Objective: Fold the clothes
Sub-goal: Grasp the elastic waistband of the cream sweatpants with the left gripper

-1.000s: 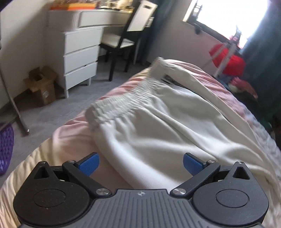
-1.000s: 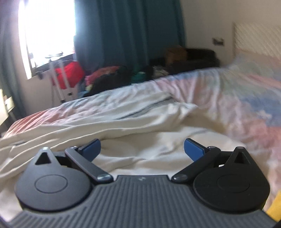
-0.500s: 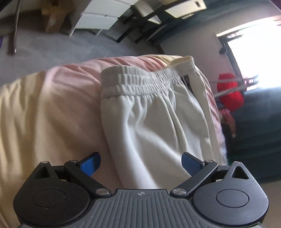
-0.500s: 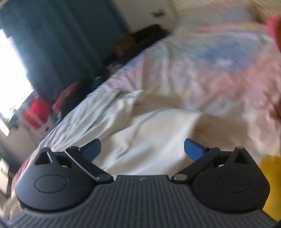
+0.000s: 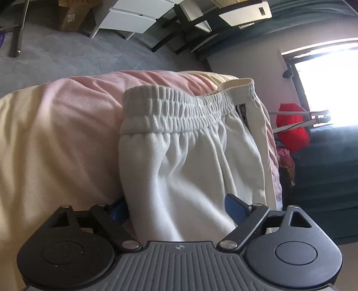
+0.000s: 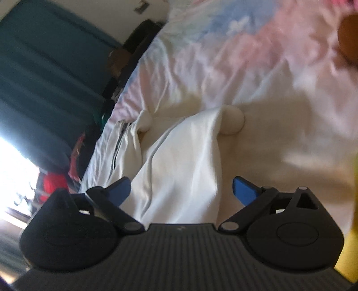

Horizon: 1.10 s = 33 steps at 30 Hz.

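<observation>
White sweatpants [image 5: 190, 161] lie on the bed, with the elastic waistband [image 5: 179, 109] at the far end of the left wrist view. My left gripper [image 5: 176, 208] is open, its blue fingers either side of the pants' side edge, the left finger partly hidden under the cloth. In the right wrist view a pant leg [image 6: 179, 167] runs from between the fingers toward its cuff [image 6: 232, 120]. My right gripper [image 6: 181, 190] is open around this leg.
The bed has a pink, cream and blue patterned cover [image 6: 246, 56], [image 5: 67, 134]. Beyond the bed edge are grey floor, a white dresser [image 5: 132, 15], a black chair [image 5: 179, 33] and a cardboard box [image 5: 73, 13]. A red bag [image 5: 293, 129] sits below the bright window.
Both grippers have tilted down and moved in onto the pants. Cloth now lies between each pair of fingers. The fingers remain open.
</observation>
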Motion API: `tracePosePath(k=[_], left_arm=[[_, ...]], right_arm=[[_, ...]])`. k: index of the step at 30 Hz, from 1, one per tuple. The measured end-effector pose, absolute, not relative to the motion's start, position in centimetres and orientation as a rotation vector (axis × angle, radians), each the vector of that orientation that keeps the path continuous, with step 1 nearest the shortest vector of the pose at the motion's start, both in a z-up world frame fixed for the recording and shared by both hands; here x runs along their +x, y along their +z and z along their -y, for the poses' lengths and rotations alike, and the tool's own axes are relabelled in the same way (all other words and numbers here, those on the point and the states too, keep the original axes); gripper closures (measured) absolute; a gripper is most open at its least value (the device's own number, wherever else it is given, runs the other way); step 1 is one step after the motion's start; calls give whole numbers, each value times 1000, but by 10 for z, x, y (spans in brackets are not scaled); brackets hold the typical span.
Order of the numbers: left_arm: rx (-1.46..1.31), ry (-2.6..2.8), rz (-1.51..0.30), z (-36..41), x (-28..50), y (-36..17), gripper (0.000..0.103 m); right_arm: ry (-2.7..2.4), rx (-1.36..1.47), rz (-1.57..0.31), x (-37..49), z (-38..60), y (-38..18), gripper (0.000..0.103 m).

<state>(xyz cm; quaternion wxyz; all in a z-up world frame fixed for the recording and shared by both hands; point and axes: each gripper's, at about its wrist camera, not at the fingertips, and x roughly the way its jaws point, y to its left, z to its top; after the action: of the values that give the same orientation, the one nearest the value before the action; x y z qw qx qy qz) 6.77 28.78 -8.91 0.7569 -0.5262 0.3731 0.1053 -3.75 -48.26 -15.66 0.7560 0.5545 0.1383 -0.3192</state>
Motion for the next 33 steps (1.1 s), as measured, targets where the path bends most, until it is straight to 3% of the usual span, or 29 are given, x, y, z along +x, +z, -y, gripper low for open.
tracePosePath(k=[3, 6, 9, 11, 12, 23, 24, 25, 26, 27, 33], left_arm=[[-1159, 248, -796, -291, 66, -90, 30], [-1165, 258, -784, -294, 66, -91, 47], [-1176, 249, -765, -296, 65, -92, 66], [-1169, 243, -759, -297, 64, -91, 76], [-1167, 243, -758, -297, 63, -90, 79], [-1164, 212, -734, -295, 67, -86, 79], [-1162, 210, -729, -295, 67, -86, 86], [-1159, 208, -724, -295, 67, -85, 90], [-1156, 206, -719, -295, 66, -85, 90], [-1152, 204, -712, -295, 66, -84, 92], [-1045, 184, -563, -287, 50, -45, 94]], right_arm=[[-735, 1297, -249, -42, 496, -172, 30], [-762, 1285, -174, -46, 513, -181, 38], [-752, 1271, -92, -48, 530, -186, 39], [-722, 1276, -131, -41, 541, -191, 40], [-736, 1268, -167, -38, 543, -191, 46], [-654, 1333, -153, -37, 544, -198, 45], [-658, 1316, -164, -33, 546, -196, 49], [-669, 1282, -175, -29, 547, -192, 61], [-685, 1234, -198, -24, 549, -186, 89], [-699, 1193, -216, -20, 549, -179, 97], [-754, 1004, -162, -23, 536, -131, 98]])
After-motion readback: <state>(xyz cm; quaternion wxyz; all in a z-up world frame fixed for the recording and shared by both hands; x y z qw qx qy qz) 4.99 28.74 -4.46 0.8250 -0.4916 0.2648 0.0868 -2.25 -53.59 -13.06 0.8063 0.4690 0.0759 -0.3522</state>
